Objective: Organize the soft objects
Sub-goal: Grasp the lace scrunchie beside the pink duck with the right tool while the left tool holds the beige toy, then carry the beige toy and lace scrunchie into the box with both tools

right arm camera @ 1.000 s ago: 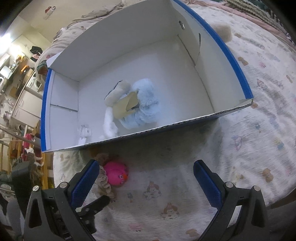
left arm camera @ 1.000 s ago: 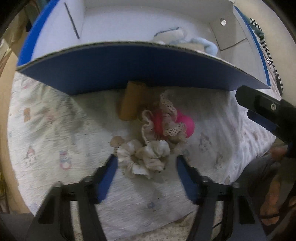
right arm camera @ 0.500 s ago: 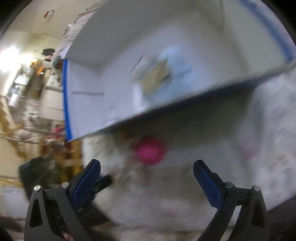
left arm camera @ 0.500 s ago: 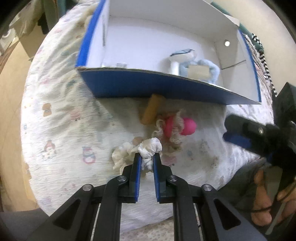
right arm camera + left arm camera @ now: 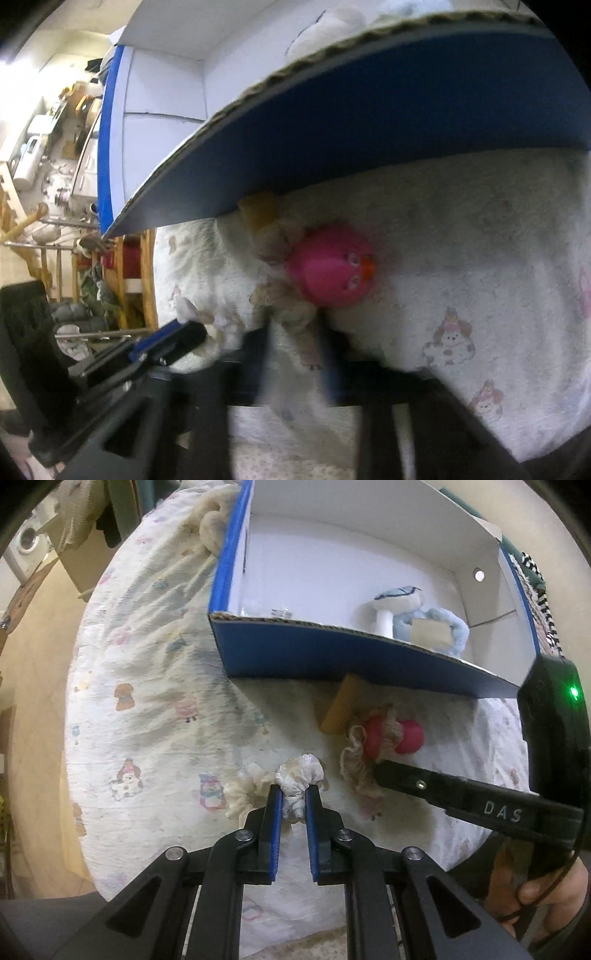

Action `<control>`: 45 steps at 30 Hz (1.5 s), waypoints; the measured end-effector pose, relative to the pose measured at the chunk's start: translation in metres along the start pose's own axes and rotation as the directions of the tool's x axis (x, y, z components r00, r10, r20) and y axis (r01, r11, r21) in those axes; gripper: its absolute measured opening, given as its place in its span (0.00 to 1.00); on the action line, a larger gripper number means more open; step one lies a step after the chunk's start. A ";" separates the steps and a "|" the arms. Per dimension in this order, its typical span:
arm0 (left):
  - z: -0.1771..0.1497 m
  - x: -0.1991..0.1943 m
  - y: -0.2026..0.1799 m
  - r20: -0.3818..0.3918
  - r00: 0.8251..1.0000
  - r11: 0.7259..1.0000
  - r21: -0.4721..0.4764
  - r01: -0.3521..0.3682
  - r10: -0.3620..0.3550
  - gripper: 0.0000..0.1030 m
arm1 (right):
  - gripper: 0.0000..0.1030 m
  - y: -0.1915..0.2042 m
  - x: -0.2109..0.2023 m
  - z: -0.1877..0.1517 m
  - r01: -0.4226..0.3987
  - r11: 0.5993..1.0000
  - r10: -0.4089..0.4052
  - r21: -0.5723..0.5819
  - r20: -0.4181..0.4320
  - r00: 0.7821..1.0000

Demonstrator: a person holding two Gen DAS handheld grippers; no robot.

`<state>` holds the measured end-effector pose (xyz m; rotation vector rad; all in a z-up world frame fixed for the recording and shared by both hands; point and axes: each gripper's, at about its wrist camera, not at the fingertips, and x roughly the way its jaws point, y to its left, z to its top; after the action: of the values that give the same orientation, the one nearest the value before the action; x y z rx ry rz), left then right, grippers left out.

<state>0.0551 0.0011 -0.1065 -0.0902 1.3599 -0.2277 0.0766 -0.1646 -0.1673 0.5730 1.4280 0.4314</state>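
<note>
Since a second ago my left tool had clamped onto the cream scrunchie on the bed, and my right tool had swung low toward the pink toy. The blue box lay straight ahead beyond the scrunchie, so the carry ran forward and over its near wall. The right tool's fingers were smeared with blur; they looked narrowed around lace, but I couldn't tell. A tan piece sat half-hidden against the wall.

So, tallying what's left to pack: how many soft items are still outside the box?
2, maybe more hidden: a cream scrunchie in the left hand-held gripper, and a pink lace-trimmed toy by the box.
</note>
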 end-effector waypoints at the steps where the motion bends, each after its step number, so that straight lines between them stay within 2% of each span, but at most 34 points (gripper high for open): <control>1: 0.001 -0.001 0.001 0.003 1.000 1.000 -0.001 -0.004 0.004 0.11 | 0.12 0.001 -0.002 -0.001 0.002 1.000 -0.002 -0.007 0.005 1.000; 3: 0.003 -0.001 0.002 0.010 1.000 1.000 -0.012 -0.011 0.011 0.11 | 0.11 0.002 -0.012 -0.002 -0.005 1.000 0.006 -0.021 0.028 1.000; 6: 0.004 -0.006 0.007 0.031 0.999 0.999 -0.027 -0.023 0.024 0.11 | 0.10 0.011 -0.028 -0.008 -0.064 0.996 0.067 -0.061 0.055 0.996; 12: 0.003 -0.016 0.010 0.075 0.996 0.999 -0.034 -0.042 0.044 0.11 | 0.10 0.028 -0.059 -0.016 -0.143 0.980 0.164 -0.141 0.151 0.975; 16: 0.002 -0.019 0.013 0.089 0.995 0.998 -0.040 -0.046 0.049 0.11 | 0.10 0.037 -0.078 -0.018 -0.166 0.968 0.206 -0.189 0.217 0.954; 23: 0.003 -0.026 0.008 0.130 0.989 0.997 -0.044 -0.067 0.072 0.11 | 0.10 0.050 -0.118 -0.029 -0.176 0.945 0.266 -0.276 0.335 0.904; 31: 0.004 -0.033 0.010 0.162 0.982 0.994 -0.059 -0.088 0.097 0.11 | 0.10 0.054 -0.121 -0.028 -0.194 0.942 0.288 -0.272 0.362 0.887; 37: 0.002 -0.048 0.012 0.223 0.968 0.992 -0.079 -0.101 0.117 0.11 | 0.10 0.051 -0.135 -0.029 -0.219 0.934 0.321 -0.282 0.394 0.861; 41: 0.003 -0.065 0.010 0.266 0.959 0.993 -0.084 -0.082 0.102 0.10 | 0.10 0.056 -0.153 -0.030 -0.213 0.936 0.320 -0.280 0.429 0.844; 45: 0.013 -0.095 -0.001 0.348 0.931 0.994 -0.058 -0.092 0.106 0.10 | 0.10 0.059 -0.171 -0.024 -0.232 0.932 0.341 -0.278 0.460 0.820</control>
<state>0.0491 0.0193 -0.0128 -0.0915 1.0088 -0.0923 0.0382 -0.2180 0.0028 0.6742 0.7799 0.6157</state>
